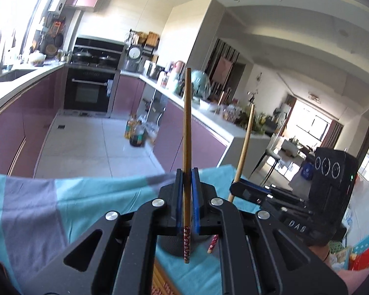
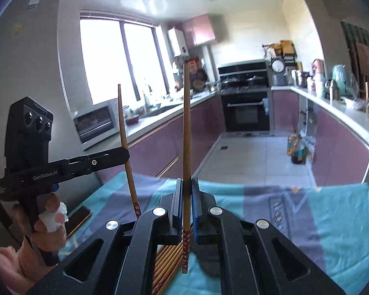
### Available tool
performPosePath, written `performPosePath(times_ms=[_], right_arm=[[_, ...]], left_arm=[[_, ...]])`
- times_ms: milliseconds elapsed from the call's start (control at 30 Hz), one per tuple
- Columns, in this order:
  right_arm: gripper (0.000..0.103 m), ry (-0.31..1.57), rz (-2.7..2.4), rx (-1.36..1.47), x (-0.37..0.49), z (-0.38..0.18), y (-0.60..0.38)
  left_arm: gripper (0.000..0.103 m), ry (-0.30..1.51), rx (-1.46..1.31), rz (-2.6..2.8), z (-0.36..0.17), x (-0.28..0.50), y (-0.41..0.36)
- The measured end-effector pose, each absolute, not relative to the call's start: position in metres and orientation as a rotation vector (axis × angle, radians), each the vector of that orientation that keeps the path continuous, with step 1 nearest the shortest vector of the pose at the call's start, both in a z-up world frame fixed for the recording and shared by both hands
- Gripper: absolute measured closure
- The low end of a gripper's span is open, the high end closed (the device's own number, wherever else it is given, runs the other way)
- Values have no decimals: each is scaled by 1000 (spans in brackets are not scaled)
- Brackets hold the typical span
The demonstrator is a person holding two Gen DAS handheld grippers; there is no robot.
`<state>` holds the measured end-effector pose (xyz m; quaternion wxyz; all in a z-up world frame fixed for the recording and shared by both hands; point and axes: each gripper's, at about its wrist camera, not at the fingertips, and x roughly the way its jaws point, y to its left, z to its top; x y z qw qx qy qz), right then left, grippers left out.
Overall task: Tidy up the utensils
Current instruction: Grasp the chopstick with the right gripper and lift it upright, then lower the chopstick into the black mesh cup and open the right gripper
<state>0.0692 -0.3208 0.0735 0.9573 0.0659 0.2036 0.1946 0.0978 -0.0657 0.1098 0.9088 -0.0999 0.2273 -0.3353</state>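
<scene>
left gripper [image 1: 187,179]: jaws closed on one bamboo chopstick [image 1: 187,147], which stands upright between the blue pads [image 1: 196,196] with its red patterned end hanging below the jaws; the same gripper shows from the side in the right wrist view [image 2: 124,153]
right gripper [image 2: 186,189]: jaws closed on a second chopstick [image 2: 186,147], also upright, patterned end down; from the left wrist view it sits just beside the left gripper [image 1: 236,184]
hand [image 2: 50,223]: wrapped round the left gripper's handle, with white padding on a finger
remaining chopsticks [image 2: 166,263]: a row lying side by side on the cloth under the right gripper, partly hidden by its body
tablecloth [image 2: 332,221]: teal and grey, covers the work surface; a dark flat object [image 2: 78,218] lies near its left edge, identity unclear
dark round base [image 1: 172,244]: below the left gripper on the cloth; whether it is a holder or a gripper part cannot be told
containers: no utensil holder or tray is identifiable in either view, and none can be confirmed filled or empty
risk, slip: each stick is pinched at one narrow point low on its length; a tilt or jolt could let it pivot or slide out
risk, collision: the two sticks stand close together; bringing the grippers nearer could knock them and twist one in its grip
risk, placement: with the tall ends up, a blind lowering could scatter the row below
</scene>
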Motion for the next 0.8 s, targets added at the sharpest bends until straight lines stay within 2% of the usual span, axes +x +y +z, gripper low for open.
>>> performPosePath(times_ms=[233, 567, 767, 800], right_arm=[[97, 414, 335, 114, 95, 59, -326], [97, 629, 334, 84, 127, 12, -324], [96, 675, 318, 89, 133, 0, -319], [95, 674, 311, 93, 134, -1, -320]], left_arm=[[96, 445, -188, -672, 115, 109, -112], [95, 595, -34, -647, 51, 119, -167], [95, 662, 1, -638, 17, 133, -173], [91, 661, 8, -631, 13, 135, -172]])
